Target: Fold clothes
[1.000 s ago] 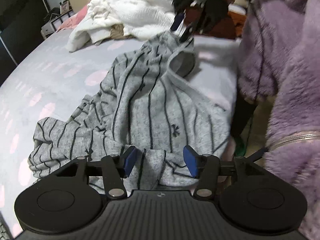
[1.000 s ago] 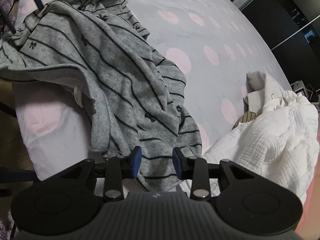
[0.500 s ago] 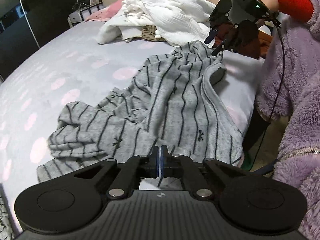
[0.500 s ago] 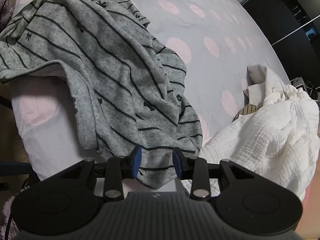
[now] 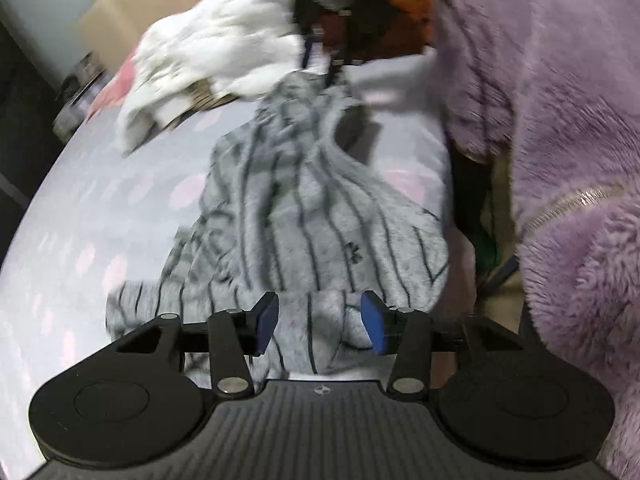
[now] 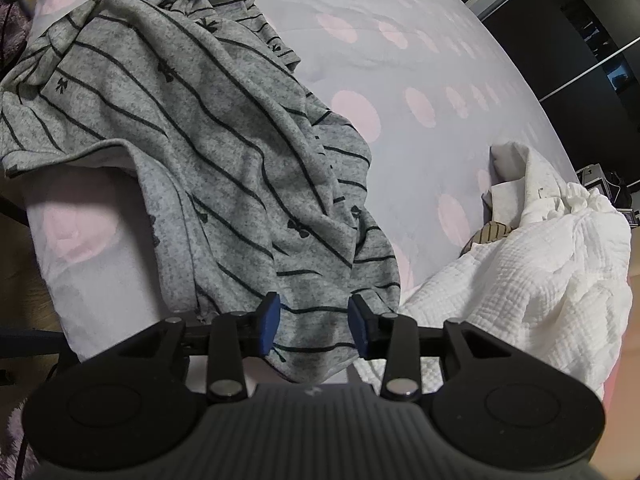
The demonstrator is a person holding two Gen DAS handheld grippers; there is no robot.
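Observation:
A grey garment with thin black stripes and small bows [image 5: 304, 216] lies crumpled on the bed near its edge. In the left wrist view my left gripper [image 5: 320, 324] hangs over the garment's near end. Its jaws are opening, the cloth lies loose between and below them, and the pads press on nothing. At the garment's far end [image 6: 208, 128], my right gripper [image 6: 315, 324] has a gathered bunch of the cloth between its pads. Folds run toward that spot, and its jaws are opening a little. The left wrist view shows that gripper [image 5: 320, 60] blurred above the raised cloth.
The bed sheet [image 6: 420, 32] is lilac with pink dots. A white quilted cloth [image 6: 540, 280] is heaped beside the garment, over a brown striped piece [image 6: 490, 234]. The mattress edge [image 6: 80, 272] drops to the floor. A person's purple fleece sleeve [image 5: 560, 160] fills the right.
My left gripper stood open a second ago, was shut half a second ago, and stands open again, rolled and slightly higher. The right gripper stayed put, its jaws a touch wider.

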